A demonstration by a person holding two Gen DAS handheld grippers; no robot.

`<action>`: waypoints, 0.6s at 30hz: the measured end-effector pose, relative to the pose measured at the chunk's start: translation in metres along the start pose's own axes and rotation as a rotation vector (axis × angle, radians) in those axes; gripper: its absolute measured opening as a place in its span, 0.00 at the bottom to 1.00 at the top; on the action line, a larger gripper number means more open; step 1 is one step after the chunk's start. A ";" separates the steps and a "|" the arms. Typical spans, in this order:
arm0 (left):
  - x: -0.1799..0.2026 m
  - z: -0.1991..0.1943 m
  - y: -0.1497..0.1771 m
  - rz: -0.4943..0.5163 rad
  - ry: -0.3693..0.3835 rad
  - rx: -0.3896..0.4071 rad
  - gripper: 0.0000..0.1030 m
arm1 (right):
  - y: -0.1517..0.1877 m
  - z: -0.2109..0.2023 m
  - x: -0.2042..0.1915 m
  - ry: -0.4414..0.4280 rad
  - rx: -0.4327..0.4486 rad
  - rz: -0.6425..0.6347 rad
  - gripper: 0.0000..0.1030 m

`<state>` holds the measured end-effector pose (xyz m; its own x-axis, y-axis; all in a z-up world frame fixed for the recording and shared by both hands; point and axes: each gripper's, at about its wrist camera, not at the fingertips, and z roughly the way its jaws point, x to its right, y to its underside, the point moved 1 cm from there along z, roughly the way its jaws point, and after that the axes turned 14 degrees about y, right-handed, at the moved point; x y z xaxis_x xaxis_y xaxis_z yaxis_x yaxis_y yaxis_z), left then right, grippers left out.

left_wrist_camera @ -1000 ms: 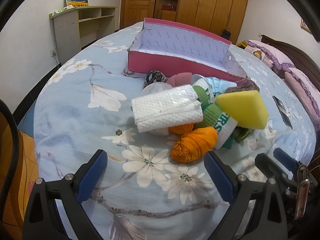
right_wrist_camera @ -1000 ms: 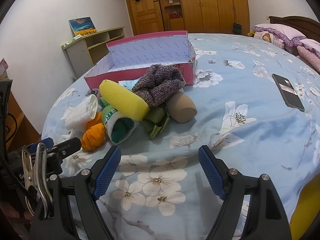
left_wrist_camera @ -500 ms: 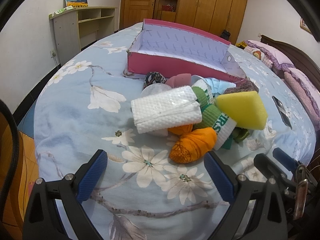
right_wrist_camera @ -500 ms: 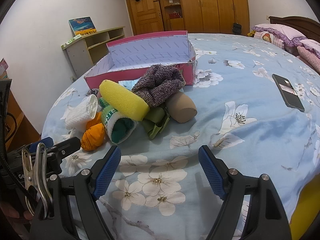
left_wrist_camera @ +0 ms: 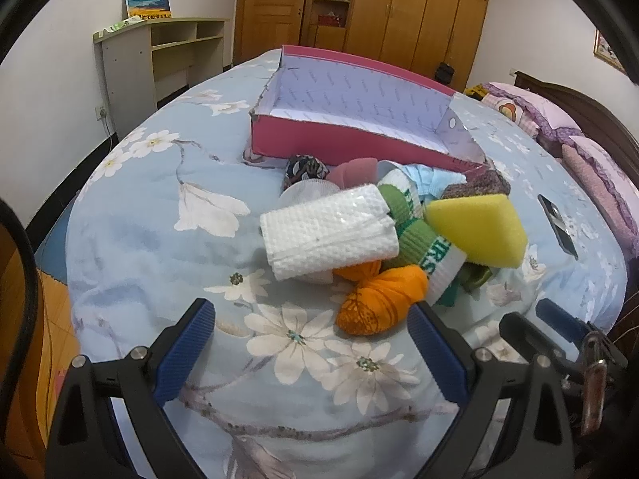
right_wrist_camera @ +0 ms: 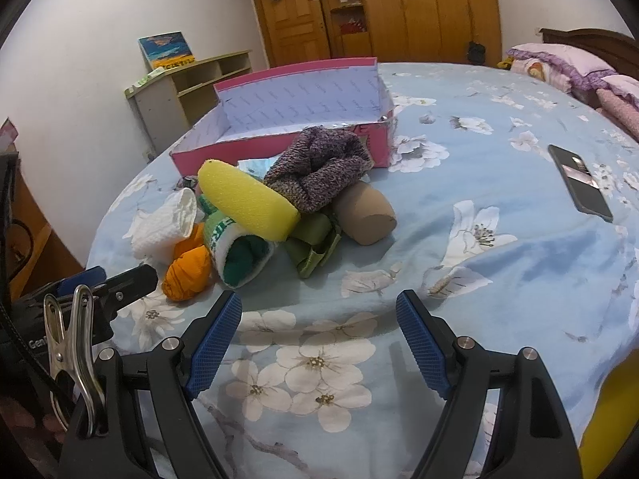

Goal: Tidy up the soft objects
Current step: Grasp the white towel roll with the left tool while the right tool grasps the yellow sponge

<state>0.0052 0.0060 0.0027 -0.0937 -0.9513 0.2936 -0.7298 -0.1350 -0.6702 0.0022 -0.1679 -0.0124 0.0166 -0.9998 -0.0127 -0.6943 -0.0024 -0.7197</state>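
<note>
A pile of soft things lies on the floral bedspread in front of an open pink box (left_wrist_camera: 319, 147) (right_wrist_camera: 279, 151). It holds a white folded cloth (left_wrist_camera: 327, 231) (right_wrist_camera: 163, 227), a yellow sponge (left_wrist_camera: 475, 227) (right_wrist_camera: 247, 199), an orange rolled sock (left_wrist_camera: 379, 303) (right_wrist_camera: 187, 271), a green-and-white sock (left_wrist_camera: 427, 247) (right_wrist_camera: 235, 251), a purple knit piece (right_wrist_camera: 319, 167) and a tan roll (right_wrist_camera: 367, 215). My left gripper (left_wrist_camera: 311, 343) is open, just short of the orange sock. My right gripper (right_wrist_camera: 319, 331) is open and empty, short of the pile.
A black phone (right_wrist_camera: 579, 183) (left_wrist_camera: 557, 227) lies on the bed to the right. Pillows (right_wrist_camera: 567, 68) and a dark headboard are at the far right. A shelf unit (left_wrist_camera: 159, 56) stands by the wall at left, wardrobes behind. The bed edge is near both grippers.
</note>
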 end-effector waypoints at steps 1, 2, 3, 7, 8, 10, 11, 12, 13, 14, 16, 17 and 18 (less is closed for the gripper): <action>-0.001 0.000 -0.001 0.003 -0.005 0.002 0.96 | -0.002 0.000 0.000 -0.006 -0.006 -0.002 0.79; -0.001 0.000 -0.002 0.006 -0.010 0.004 0.96 | -0.003 0.001 0.001 -0.008 -0.011 -0.003 0.79; -0.002 -0.001 -0.004 0.011 -0.015 0.010 0.96 | -0.004 0.001 0.002 -0.005 -0.014 -0.004 0.79; -0.007 -0.002 -0.009 0.009 -0.012 0.019 0.94 | -0.007 0.006 0.002 -0.015 -0.032 -0.025 0.79; -0.008 -0.002 -0.010 0.009 -0.007 0.020 0.93 | -0.007 0.006 0.001 -0.016 -0.035 -0.033 0.79; -0.011 0.000 -0.014 0.022 -0.007 0.017 0.93 | -0.007 0.006 -0.001 -0.020 -0.039 -0.052 0.79; -0.012 0.002 -0.016 0.030 -0.009 0.015 0.92 | -0.007 0.006 -0.002 -0.023 -0.040 -0.062 0.79; -0.013 0.003 -0.017 0.039 -0.011 0.015 0.91 | -0.007 0.005 -0.003 -0.026 -0.039 -0.069 0.79; -0.013 0.004 -0.019 0.049 -0.013 0.016 0.90 | -0.007 0.005 -0.004 -0.029 -0.038 -0.075 0.79; -0.013 0.006 -0.020 0.062 -0.015 0.014 0.89 | -0.007 0.005 -0.005 -0.032 -0.036 -0.080 0.79; -0.011 0.009 -0.023 0.095 -0.018 0.002 0.89 | -0.008 0.003 -0.008 -0.038 -0.030 -0.095 0.79; -0.010 0.011 -0.024 0.126 -0.019 -0.009 0.89 | -0.009 0.002 -0.009 -0.039 -0.027 -0.102 0.79; -0.008 0.013 -0.026 0.156 -0.023 -0.019 0.89 | -0.009 0.001 -0.010 -0.039 -0.023 -0.112 0.79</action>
<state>0.0334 0.0134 0.0087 -0.1919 -0.9664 0.1711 -0.7200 0.0201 -0.6937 0.0094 -0.1580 -0.0063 0.1229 -0.9916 0.0398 -0.7031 -0.1153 -0.7016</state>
